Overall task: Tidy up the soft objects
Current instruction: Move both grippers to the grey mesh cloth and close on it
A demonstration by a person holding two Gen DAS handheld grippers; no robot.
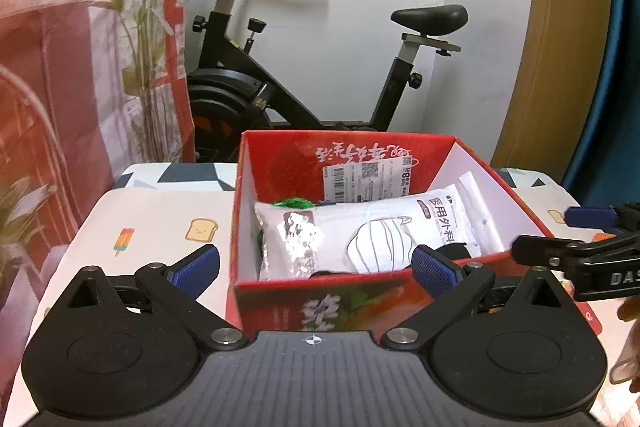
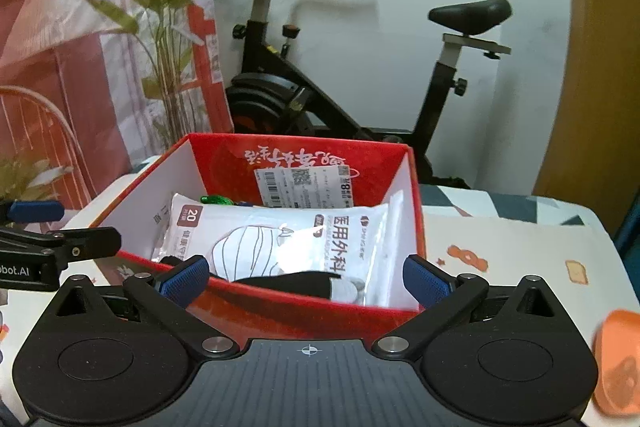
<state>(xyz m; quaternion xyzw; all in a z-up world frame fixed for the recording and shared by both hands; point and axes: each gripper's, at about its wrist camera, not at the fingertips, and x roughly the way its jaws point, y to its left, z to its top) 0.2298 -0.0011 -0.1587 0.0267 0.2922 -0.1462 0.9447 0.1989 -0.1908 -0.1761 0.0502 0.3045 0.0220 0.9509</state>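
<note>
Looking down both wrist cams at the red box (image 1: 320, 303) sitting on the patterned tabletop (image 1: 160, 211), and both tools are hanging just in front of its near wall. My left gripper (image 1: 316, 267) has its jaws spread wide with nothing between the blue pads (image 1: 198, 265), only the box wall showing in the gap. Same story for my right gripper (image 2: 306, 277): jaws wide apart, nothing held, blue pads either side of the near rim. No earlier shot here, so I'm only saying how they stand.

Inside the box, the white mask pack (image 1: 360, 227) lies flat across most of the floor, printed with a line drawing of a face mask and some characters. Something black (image 2: 304, 283) with a white end is lying at the near edge, partly under or against the pack, could be a sock but I can't really tell. A bit of shiny green wrapper (image 1: 292, 203) peeks out behind the pack near the back wall, below the white shipping label (image 1: 366, 181) stuck there.

From the left cam I can see the right tool poking in from the right side beside the box. Behind the table there's an exercise bike (image 1: 304, 67), plus a pinkish curtain (image 1: 48, 67) and a leafy plant (image 1: 140, 27).
</note>
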